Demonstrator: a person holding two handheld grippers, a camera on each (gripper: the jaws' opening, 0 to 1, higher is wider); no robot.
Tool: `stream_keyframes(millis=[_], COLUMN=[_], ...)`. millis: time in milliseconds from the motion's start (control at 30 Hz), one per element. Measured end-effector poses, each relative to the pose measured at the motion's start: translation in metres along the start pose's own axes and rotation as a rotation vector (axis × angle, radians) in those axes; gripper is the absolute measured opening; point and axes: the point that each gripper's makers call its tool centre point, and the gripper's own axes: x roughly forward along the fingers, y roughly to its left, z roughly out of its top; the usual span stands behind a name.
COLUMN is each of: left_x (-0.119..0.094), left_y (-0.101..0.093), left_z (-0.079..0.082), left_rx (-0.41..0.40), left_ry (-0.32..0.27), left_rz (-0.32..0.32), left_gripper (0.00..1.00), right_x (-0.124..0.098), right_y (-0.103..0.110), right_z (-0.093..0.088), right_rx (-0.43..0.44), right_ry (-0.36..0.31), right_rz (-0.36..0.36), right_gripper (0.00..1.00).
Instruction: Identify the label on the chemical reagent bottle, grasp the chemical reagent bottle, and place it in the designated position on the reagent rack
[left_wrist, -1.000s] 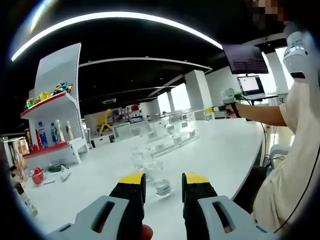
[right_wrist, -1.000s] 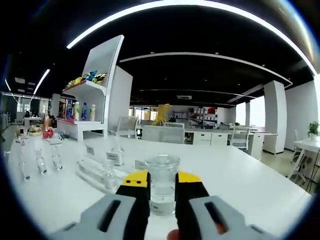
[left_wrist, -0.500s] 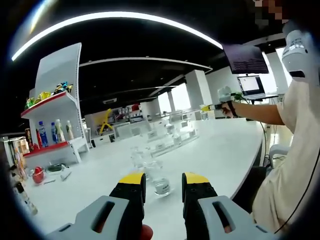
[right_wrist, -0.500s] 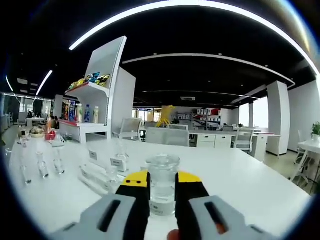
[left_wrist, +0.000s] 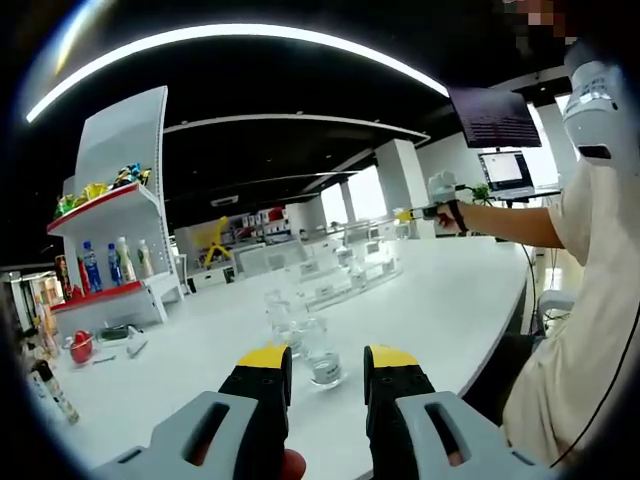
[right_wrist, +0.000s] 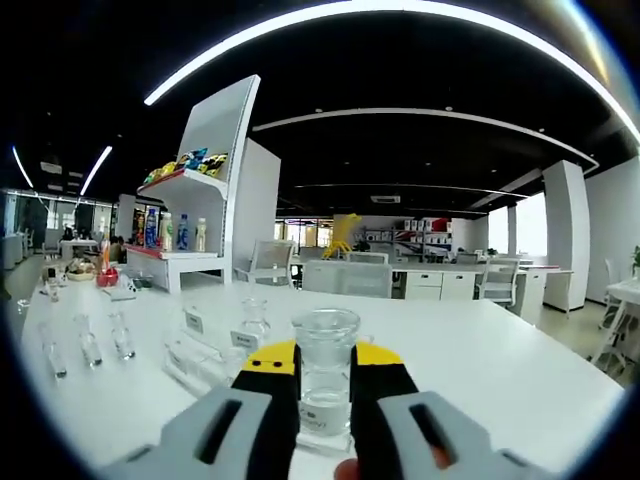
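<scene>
In the right gripper view my right gripper is shut on a clear glass reagent bottle with a wide rim and a small label, held upright above the white table. Just beyond it to the left lies the clear reagent rack with white label tags, and one small bottle stands on it. In the left gripper view my left gripper is open low over the table, with a clear bottle standing just past its tips and another behind. The right gripper reaches over the far rack.
Three small vials stand on the table at the left. A white shelf unit with drink bottles and snacks stands behind. A person's arm and torso are at the right, with a laptop beyond the table.
The right gripper, still holding its bottle, has moved left along the rack as seen from the left gripper. The rack and its tags have drawn closer in the right gripper view. The left gripper barely moved.
</scene>
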Motion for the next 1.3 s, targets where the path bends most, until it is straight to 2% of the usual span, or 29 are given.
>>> stream_keyframes(millis=[300,667,1300], left_x=[-0.008,-0.021,-0.04], left_y=[0.001,0.007,0.001], left_z=[-0.004,-0.008,-0.008], left_rx=[-0.006,-0.014,-0.012], left_ry=[0.013,0.026,0.046], left_rz=[0.024,0.068,0.118], left_gripper=[0.29,0.29,0.29], right_x=[0.013,0.031,0.054], right_y=[0.007,0.007,0.019], right_z=[-0.001,-0.011,-0.02], right_rx=[-0.008,0.004,0.012], right_ry=[-0.003,0.009,-0.003], right_rz=[0.019,0.033,0.067], right_gripper=[0.18,0.18,0.18])
